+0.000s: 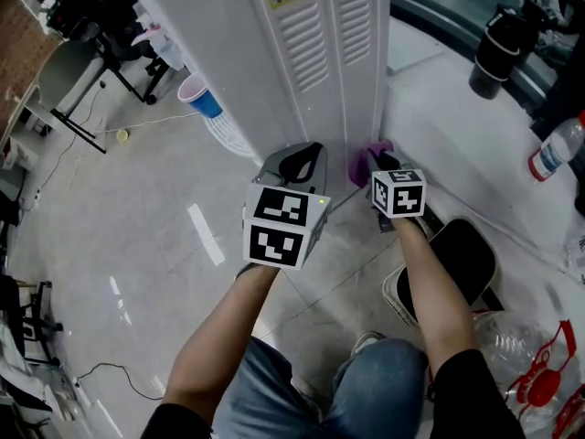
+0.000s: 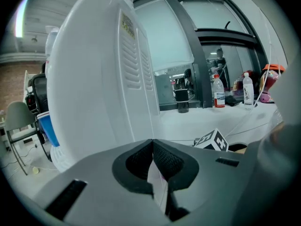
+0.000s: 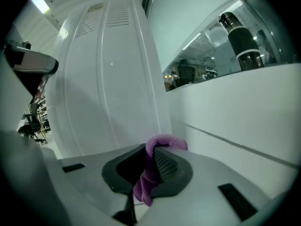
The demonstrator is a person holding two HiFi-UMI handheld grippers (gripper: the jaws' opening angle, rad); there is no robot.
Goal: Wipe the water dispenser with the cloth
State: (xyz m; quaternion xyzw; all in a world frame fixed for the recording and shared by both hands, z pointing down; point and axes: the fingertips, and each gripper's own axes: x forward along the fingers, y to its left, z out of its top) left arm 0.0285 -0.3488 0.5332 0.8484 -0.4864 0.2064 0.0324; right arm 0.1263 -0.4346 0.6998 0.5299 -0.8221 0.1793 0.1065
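**Operator:** Where is the cloth, and what are my jaws doing?

**Observer:** Your right gripper (image 3: 151,149) has its jaws clamped on the purple cloth (image 3: 162,142). The cloth is pinched between the two pads. One fold comes out over the jaw tips and a strip hangs down behind them, toward the camera. In the head view the cloth (image 1: 364,165) sits just in front of your right gripper (image 1: 379,165).

**Operator:** And the water dispenser?

**Observer:** The white water dispenser (image 3: 108,79) stands directly ahead of the right jaws and a little to their left. You look at the panel with the vent slots. The fold of cloth is close to the lower corner of the water dispenser (image 1: 302,53), but I cannot tell if it touches the panel. To the right of these jaws runs a white ledge (image 3: 235,121), and a black flask (image 3: 242,41) stands on it, higher up.

**Operator:** What about my left side?

**Observer:** Your left gripper (image 2: 152,142) has its jaws together, tips touching, and no object is between them. The water dispenser (image 2: 99,88) rises just beyond them and fills the view ahead and to the left. A blue cup (image 2: 47,128) is far to the left of the jaws, beside the dispenser. In the head view your left gripper (image 1: 302,158) points at the bottom of the panel, and the cloth is just to the right of its jaws.
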